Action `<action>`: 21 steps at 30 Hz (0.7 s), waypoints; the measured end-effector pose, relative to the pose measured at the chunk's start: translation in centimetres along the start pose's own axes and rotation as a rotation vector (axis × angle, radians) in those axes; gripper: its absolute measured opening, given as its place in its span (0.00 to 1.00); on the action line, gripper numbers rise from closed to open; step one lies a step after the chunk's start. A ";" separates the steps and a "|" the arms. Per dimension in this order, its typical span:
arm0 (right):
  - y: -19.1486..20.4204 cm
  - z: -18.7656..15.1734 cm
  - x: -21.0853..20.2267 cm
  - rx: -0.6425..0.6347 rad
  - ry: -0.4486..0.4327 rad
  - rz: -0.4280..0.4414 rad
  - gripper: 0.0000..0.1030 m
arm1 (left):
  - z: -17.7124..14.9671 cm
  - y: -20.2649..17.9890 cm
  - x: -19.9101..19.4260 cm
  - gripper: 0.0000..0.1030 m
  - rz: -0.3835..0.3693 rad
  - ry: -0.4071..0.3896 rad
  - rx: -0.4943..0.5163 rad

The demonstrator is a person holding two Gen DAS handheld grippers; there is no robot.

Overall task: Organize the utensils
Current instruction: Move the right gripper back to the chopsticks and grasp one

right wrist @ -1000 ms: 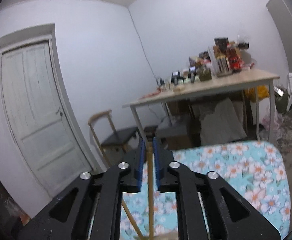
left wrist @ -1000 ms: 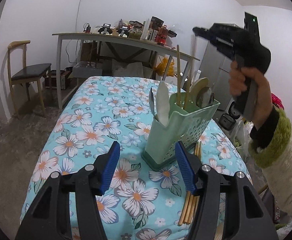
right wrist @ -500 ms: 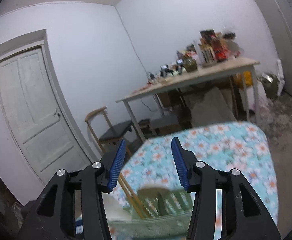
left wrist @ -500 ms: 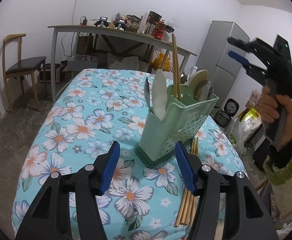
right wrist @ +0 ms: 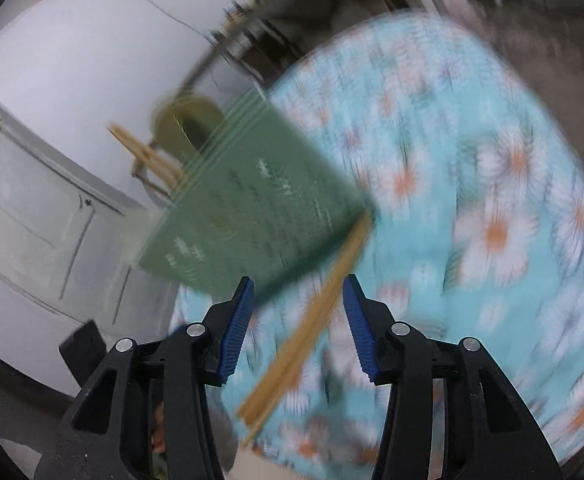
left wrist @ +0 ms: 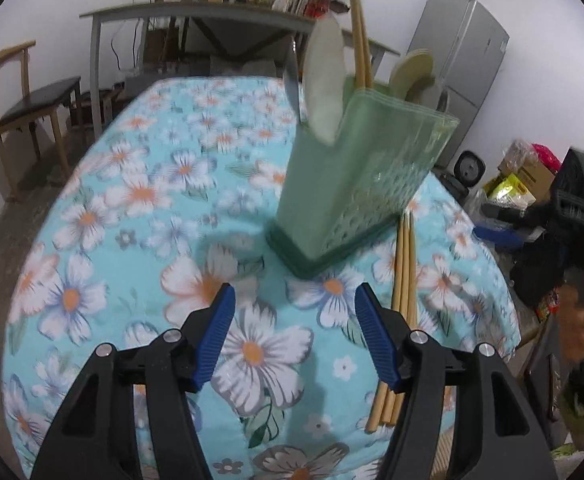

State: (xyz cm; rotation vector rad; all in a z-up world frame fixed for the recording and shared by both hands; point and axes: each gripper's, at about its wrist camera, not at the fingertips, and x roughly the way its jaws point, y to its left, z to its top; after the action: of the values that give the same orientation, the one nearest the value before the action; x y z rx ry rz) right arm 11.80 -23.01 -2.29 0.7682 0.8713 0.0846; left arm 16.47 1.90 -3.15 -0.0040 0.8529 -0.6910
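Green holder [right wrist: 248,196] blurs; both claws, left [left wrist: 295,336] and right [right wrist: 297,326], gape empty.

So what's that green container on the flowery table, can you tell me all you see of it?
The green holder is a tall, rectangular caddy of pale green plastic with perforated sides and a darker green base. It stands upright on the floral tablecloth. Chopsticks, flat pale spoons and a metal utensil stick up from it. A loose bundle of chopsticks lies beside its base. Neither pair of tongs touches it.
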 end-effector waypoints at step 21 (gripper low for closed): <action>-2.1 -3.8 7.9 0.229 0.138 0.095 0.13 | -1.7 -0.1 1.8 0.59 -0.044 0.075 -0.032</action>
State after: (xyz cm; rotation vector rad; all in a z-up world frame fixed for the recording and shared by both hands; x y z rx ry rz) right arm 13.83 -19.52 -10.35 1.0273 0.9862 0.1248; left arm 16.05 1.28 -5.55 -0.0260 0.9383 -0.7219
